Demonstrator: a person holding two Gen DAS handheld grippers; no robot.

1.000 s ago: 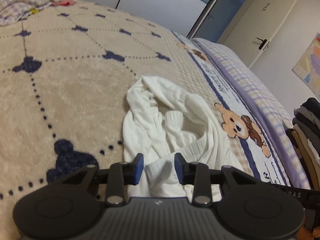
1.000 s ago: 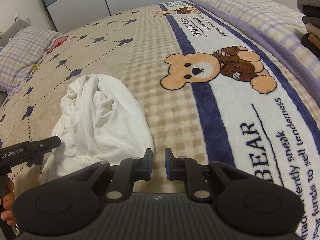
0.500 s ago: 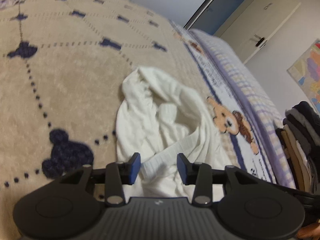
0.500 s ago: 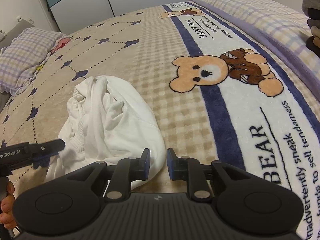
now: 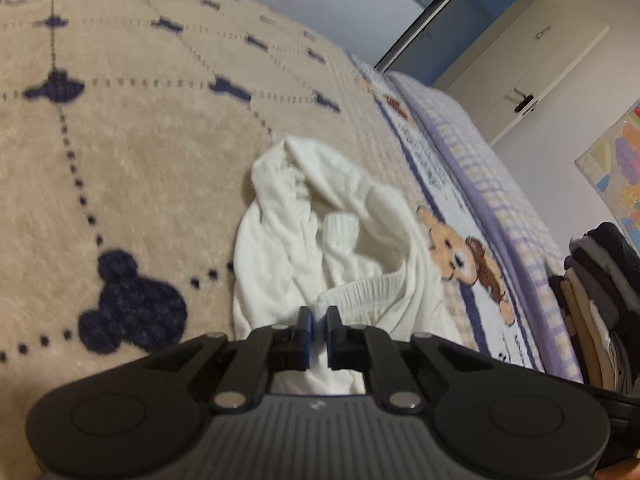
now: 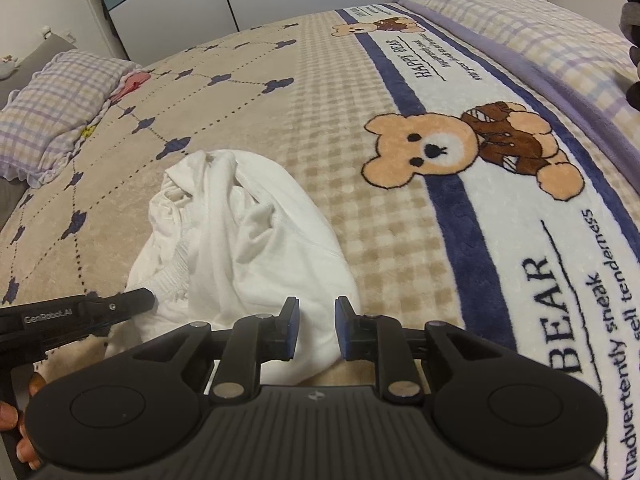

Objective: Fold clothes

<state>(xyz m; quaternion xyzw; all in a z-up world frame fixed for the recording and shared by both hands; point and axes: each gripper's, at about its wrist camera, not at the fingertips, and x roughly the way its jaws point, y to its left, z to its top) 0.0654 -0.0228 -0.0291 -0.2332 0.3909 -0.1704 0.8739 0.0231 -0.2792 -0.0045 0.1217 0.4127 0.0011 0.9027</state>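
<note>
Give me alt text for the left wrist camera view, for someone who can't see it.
The left gripper is closing its jaws on the ribbed hem of a crumpled white garment lying on a beige blanket with navy bear-head shapes. At right, a teddy bear print and a stack of folded clothes.

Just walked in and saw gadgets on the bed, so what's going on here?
A person is starting to fold a crumpled white top lying on the bear blanket. The left tool is closing on the top's ribbed hem, with cloth between its fingers. The right tool is slightly open over the top's near edge, not gripping. Nothing is folded yet. A stack of folded clothes sits at the right.
</note>
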